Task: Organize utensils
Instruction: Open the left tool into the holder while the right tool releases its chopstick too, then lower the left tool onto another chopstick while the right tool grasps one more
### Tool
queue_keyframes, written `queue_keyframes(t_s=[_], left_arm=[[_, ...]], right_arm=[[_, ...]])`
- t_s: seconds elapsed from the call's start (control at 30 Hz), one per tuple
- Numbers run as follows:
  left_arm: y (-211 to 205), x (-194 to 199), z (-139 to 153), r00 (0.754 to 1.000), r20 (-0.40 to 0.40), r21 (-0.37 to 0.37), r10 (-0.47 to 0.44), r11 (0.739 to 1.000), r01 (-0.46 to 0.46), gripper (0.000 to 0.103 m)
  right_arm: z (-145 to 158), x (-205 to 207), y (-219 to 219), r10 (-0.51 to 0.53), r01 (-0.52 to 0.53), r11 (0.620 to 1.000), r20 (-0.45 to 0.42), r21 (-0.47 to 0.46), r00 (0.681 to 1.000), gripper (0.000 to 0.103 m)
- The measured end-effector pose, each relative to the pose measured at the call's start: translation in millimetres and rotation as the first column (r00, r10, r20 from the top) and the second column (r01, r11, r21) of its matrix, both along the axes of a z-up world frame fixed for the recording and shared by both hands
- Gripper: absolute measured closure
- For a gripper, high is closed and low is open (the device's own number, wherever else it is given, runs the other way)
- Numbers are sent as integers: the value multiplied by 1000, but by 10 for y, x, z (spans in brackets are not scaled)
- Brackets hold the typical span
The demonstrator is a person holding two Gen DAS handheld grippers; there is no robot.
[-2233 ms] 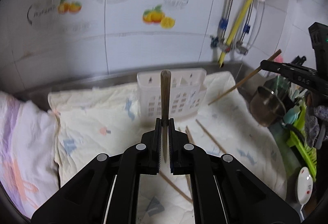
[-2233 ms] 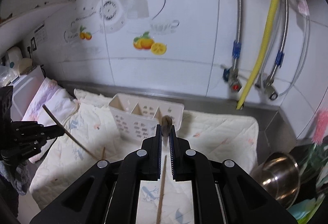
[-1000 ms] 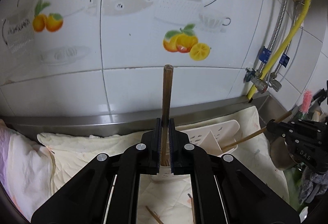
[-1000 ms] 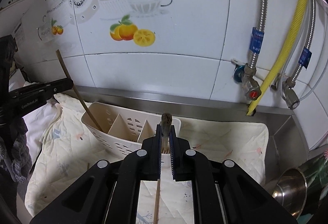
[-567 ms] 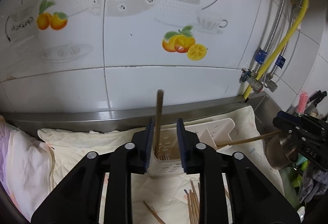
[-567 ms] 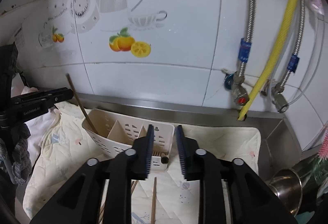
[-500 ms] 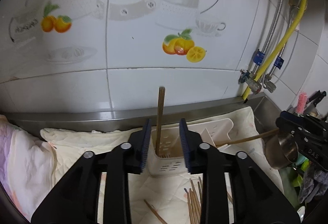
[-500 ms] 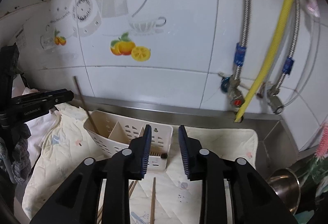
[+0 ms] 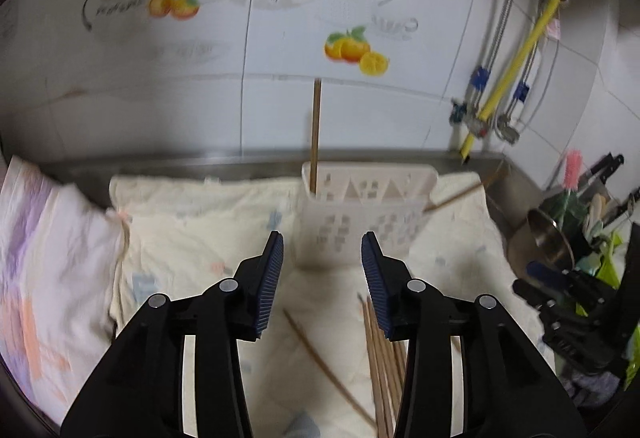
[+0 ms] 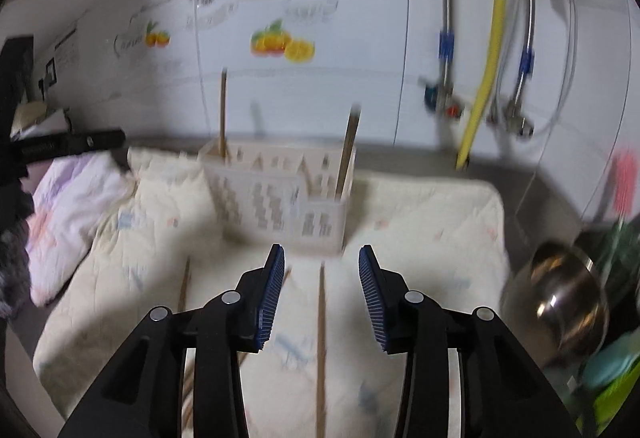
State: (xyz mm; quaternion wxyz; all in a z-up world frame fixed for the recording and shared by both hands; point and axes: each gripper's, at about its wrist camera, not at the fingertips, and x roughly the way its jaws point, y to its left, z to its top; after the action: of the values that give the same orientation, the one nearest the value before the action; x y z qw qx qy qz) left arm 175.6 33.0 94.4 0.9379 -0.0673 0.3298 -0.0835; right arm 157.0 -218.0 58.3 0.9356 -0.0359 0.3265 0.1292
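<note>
A white perforated utensil caddy (image 9: 366, 201) stands on a cream quilted cloth (image 9: 200, 222); it also shows in the right wrist view (image 10: 280, 193). One wooden chopstick (image 9: 315, 133) stands upright in its left compartment. In the right wrist view a second chopstick (image 10: 347, 151) leans in the right compartment, and the first chopstick (image 10: 222, 109) stands at the left. Several loose chopsticks (image 9: 382, 354) lie on the cloth. My left gripper (image 9: 322, 280) is open and empty, in front of the caddy. My right gripper (image 10: 321, 288) is open and empty above a loose chopstick (image 10: 321, 338).
A tiled wall with fruit decals rises behind. A yellow hose and valves (image 9: 508, 77) hang at the right. A steel pot (image 10: 568, 302) and a green rack with utensils (image 9: 600, 238) stand at the right. A pink patterned cloth (image 9: 36, 270) lies at the left.
Both grippers opened and let their chopsticks drop into the caddy, then drew back from it and opened wider. The chopsticks now stand in the outer compartments.
</note>
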Motion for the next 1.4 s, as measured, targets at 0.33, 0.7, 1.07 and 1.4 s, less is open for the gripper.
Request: queue_keyframes(t_s=[0.33, 0.7, 1.07, 1.4], left_arm=[[13, -559, -541, 997, -66, 0, 27, 1000, -27, 62], [134, -853, -891, 989, -132, -24, 69, 997, -73, 62], [73, -886, -1233, 975, -217, -69, 48, 996, -64, 63], [-230, -808, -1571, 945, -325, -143, -14, 989, -35, 76]], right_arm=[[-944, -329, -7, -4, 0, 1000, -163, -24, 987, 73], [-1391, -267, -79, -20, 15, 1000, -253, -18, 967, 83], [-1435, -215, -92, -38, 32, 999, -267, -27, 963, 94], [-1417, -251, -107, -40, 37, 999, -253, -18, 967, 96]])
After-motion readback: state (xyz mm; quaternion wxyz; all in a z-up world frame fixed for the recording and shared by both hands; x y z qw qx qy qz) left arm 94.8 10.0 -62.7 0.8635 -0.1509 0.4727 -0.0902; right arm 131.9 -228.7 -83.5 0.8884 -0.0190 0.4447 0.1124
